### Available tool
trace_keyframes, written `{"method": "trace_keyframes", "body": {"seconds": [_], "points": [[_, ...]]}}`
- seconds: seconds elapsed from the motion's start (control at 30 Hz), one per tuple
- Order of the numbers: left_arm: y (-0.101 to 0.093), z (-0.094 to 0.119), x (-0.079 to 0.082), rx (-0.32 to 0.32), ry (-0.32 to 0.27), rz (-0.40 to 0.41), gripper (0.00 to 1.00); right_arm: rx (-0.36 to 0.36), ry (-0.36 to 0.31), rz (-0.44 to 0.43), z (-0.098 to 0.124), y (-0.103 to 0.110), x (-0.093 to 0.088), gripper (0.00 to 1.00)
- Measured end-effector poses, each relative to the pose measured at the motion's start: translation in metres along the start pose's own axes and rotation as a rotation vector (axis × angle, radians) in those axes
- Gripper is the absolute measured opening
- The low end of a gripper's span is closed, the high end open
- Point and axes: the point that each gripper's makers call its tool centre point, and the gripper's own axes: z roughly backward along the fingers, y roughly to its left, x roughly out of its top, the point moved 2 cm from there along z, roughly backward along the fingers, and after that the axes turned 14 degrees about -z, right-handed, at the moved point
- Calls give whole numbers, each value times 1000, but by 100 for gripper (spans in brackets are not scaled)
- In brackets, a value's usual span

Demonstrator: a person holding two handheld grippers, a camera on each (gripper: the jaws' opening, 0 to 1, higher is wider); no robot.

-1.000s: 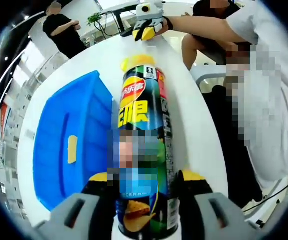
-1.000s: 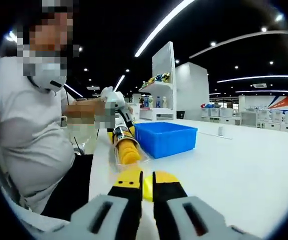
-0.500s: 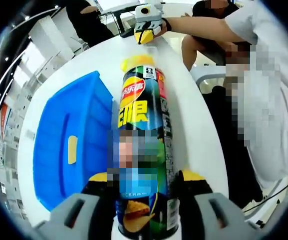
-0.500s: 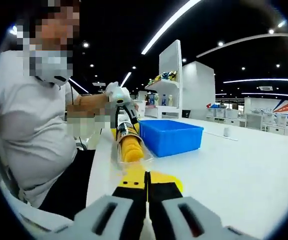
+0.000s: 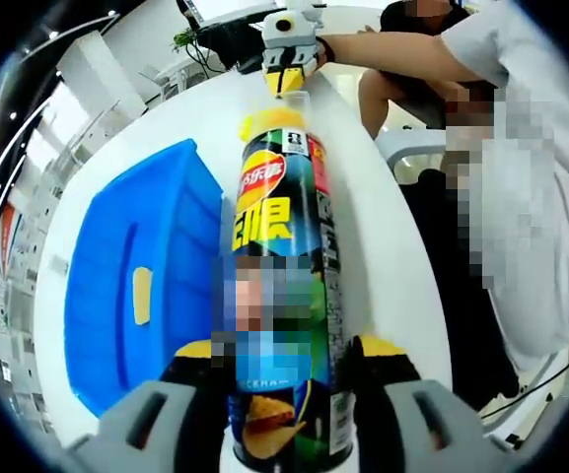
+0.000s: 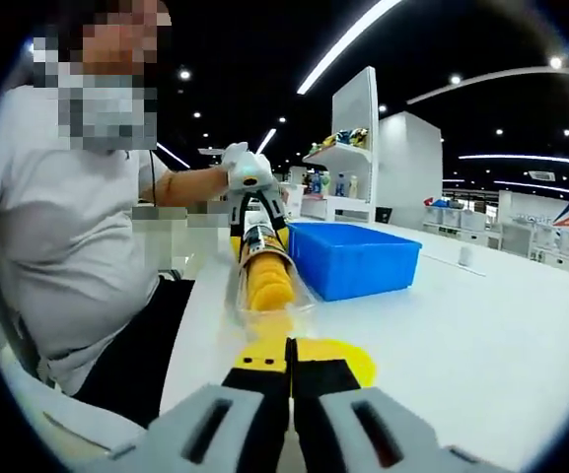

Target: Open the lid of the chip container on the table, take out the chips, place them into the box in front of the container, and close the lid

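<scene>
1. On the white counter (image 5: 383,246) the chip can (image 5: 282,296) is laid on its side, its open mouth turned away from the left gripper (image 5: 284,360), whose jaws are closed around the can's base end.
2. Just beside the can, along its length, the blue box (image 5: 136,286) is set; a single yellow piece is seen inside it in the left gripper view, and what it is cannot be told.
3. At the can's mouth a clear tray (image 6: 264,310) loaded with yellow chips (image 6: 264,286) is seen partly drawn out.
4. Beyond the mouth the right gripper (image 6: 291,355) is held, its jaws pressed together on the tray's near lip, as far as can be judged.
5. Just beside those jaws a yellow lid (image 6: 348,360) is seen lying on the counter, so the opening step is judged done.
6. Pulling the tray fully clear, moving the chips into the box and refitting the lid are judged to remain.
</scene>
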Motion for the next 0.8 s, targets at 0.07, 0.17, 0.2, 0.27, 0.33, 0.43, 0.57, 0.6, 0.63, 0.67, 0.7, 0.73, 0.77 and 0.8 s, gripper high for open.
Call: {"method": "trace_keyframes", "body": {"seconds": [0.07, 0.17, 0.2, 0.27, 0.33, 0.43, 0.57, 0.6, 0.63, 0.67, 0.7, 0.73, 0.77, 0.8], "points": [[-1, 0, 0, -2, -1, 1, 51, 6, -2, -4, -2, 0, 1, 1], [-3, 0, 2, -2, -1, 1, 51, 20, 3, -9, -7, 2, 1, 1], [-4, 0, 3, -1, -1, 0, 51, 26, 8, -10, -8, 3, 0, 1], [-3, -1, 2, -1, -1, -1, 51, 32, 10, -14, -10, 3, -2, 1], [-3, -1, 2, -3, -2, 0, 51, 35, 13, -15, -11, 3, -2, 1], [-4, -1, 2, -5, -3, 1, 51, 46, 0, -19, -14, 4, 1, 1], [-4, -1, 2, -9, -4, 2, 51, 54, 3, -20, -20, 5, 1, 1], [-4, -1, 2, -10, -4, 1, 51, 58, 4, -21, -22, 5, 1, 1], [-4, -1, 3, -10, -4, 1, 51, 65, 6, -23, -26, 6, 2, 1], [-5, -1, 4, -11, -5, 2, 51, 72, 5, -23, -29, 8, 2, 1], [-5, -1, 4, -11, -6, 2, 51, 84, 7, -22, -34, 10, 3, 1], [-5, -1, 4, -12, -7, 4, 51, 89, 7, -22, -36, 10, 3, 1], [-5, -1, 5, -11, -8, 5, 51, 102, 11, -20, -40, 12, 3, 1], [-5, -1, 4, -11, -10, 6, 51, 108, 13, -20, -44, 13, 4, 1]]}}
